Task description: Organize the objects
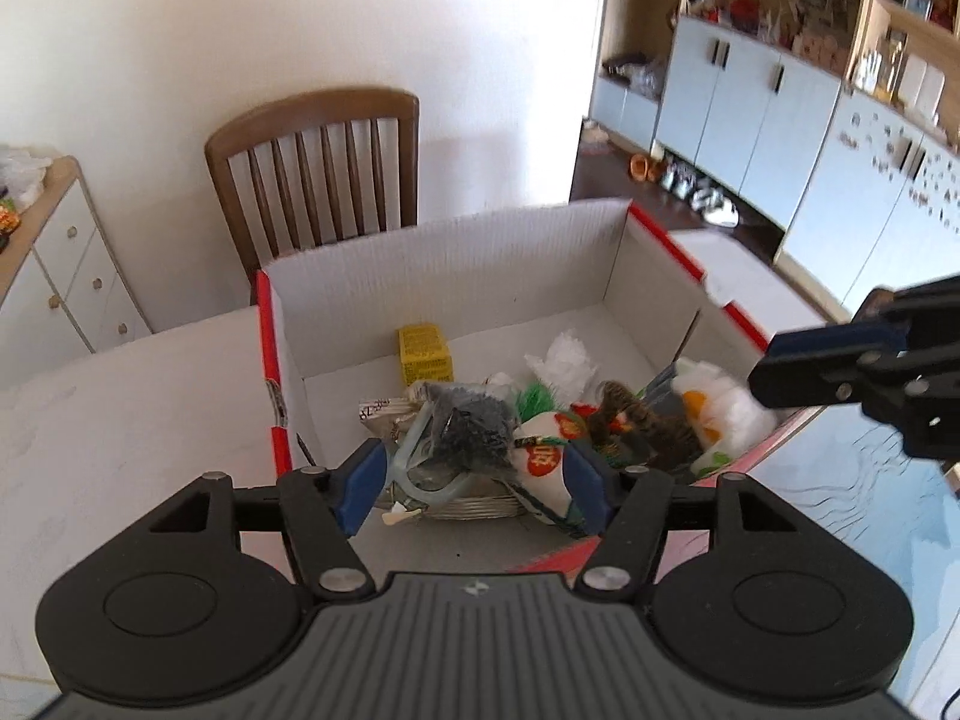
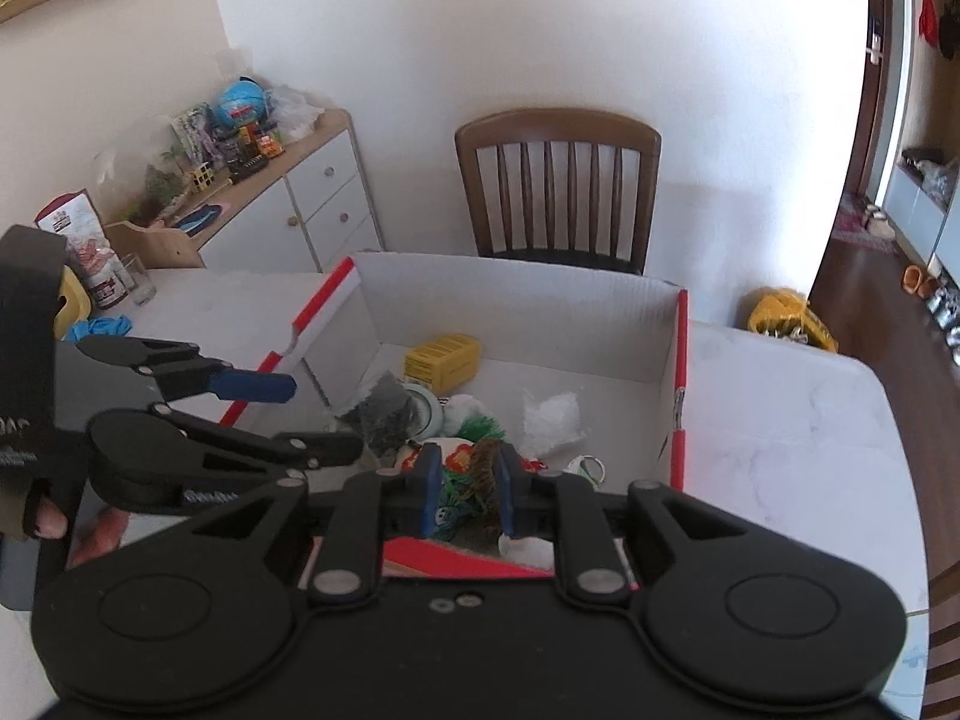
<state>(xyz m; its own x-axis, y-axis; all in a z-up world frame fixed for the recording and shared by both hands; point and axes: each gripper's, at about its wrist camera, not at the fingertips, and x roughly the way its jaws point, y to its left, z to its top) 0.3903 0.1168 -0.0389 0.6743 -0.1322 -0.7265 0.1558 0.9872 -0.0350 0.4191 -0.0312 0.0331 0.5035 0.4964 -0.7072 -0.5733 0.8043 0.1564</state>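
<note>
A white cardboard box with red edges (image 1: 456,264) (image 2: 522,294) stands on the table and holds a pile of small items: a yellow carton (image 1: 423,353) (image 2: 443,360), a bag of dark bits (image 1: 474,426) (image 2: 384,408), white stuffing (image 1: 561,360), a brown fuzzy toy (image 1: 636,420) (image 2: 483,471) and a white plush (image 1: 720,402). My left gripper (image 1: 474,483) is open just above the pile at the box's near side. My right gripper (image 2: 465,495) hangs over the near edge with its jaws narrowly apart around the brown fuzzy toy; contact is unclear.
A brown wooden chair (image 1: 318,162) (image 2: 561,186) stands behind the table against the wall. A white drawer cabinet (image 2: 312,204) with clutter is at left. A glass (image 2: 139,282) and blue cloth (image 2: 99,327) lie on the table's left part. A yellow bag (image 2: 786,312) sits on the floor.
</note>
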